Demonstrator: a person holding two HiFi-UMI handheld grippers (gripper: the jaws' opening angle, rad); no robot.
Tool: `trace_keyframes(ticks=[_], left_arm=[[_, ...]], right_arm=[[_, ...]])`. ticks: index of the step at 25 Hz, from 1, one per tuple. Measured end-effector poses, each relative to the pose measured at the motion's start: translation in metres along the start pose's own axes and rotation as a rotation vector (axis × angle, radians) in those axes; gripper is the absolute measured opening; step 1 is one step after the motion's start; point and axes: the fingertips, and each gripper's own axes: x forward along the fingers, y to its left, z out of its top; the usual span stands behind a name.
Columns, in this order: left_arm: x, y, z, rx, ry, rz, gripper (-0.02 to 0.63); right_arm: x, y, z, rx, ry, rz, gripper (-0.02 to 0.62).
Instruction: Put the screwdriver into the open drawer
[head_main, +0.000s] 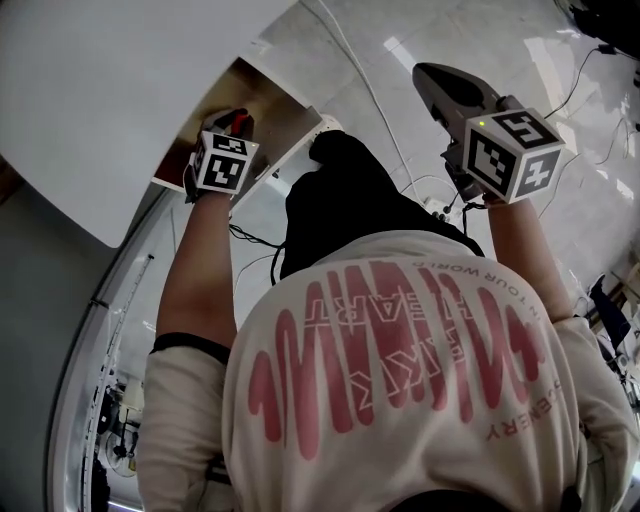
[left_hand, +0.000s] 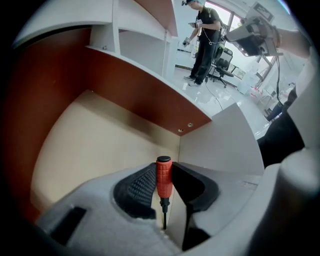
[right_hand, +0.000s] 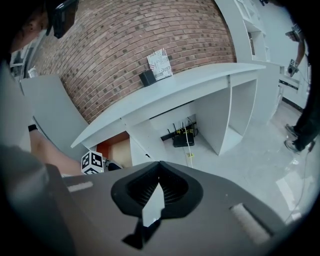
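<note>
The screwdriver (left_hand: 163, 176) has a red ribbed handle and a thin black shaft. My left gripper (left_hand: 164, 172) is shut on its handle, which stands upright between the pads with the shaft toward the camera. The gripper points steeply down into the open drawer (left_hand: 100, 140), over its beige floor near the right wall and back corner. In the head view the left gripper (head_main: 225, 132) is at the drawer (head_main: 272, 100) mouth, and the red handle (head_main: 240, 122) shows just past its marker cube. My right gripper (head_main: 428, 76) hangs apart over the floor, jaws (right_hand: 159, 167) together and holding nothing.
The drawer sits under a long white desk (right_hand: 190, 82) against a brick wall (right_hand: 150, 30). A router with cables (right_hand: 182, 136) lies below the desk. Cables (head_main: 375, 105) run across the glossy floor. A person (left_hand: 205, 40) and an office chair (left_hand: 225, 62) are farther off.
</note>
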Motion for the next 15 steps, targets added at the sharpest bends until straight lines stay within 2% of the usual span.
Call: trace_keyframes(ticks=[4,15], left_arm=[[0.014,-0.001,-0.011,0.017,0.064,-0.006,0.098],[0.029,-0.002,-0.031,-0.013,0.135,-0.017,0.098]], right_arm=[[0.007,-0.005,-0.007,0.010,0.009,0.000,0.011],[0.009,-0.012,-0.015,0.028,0.024,-0.014,0.011]])
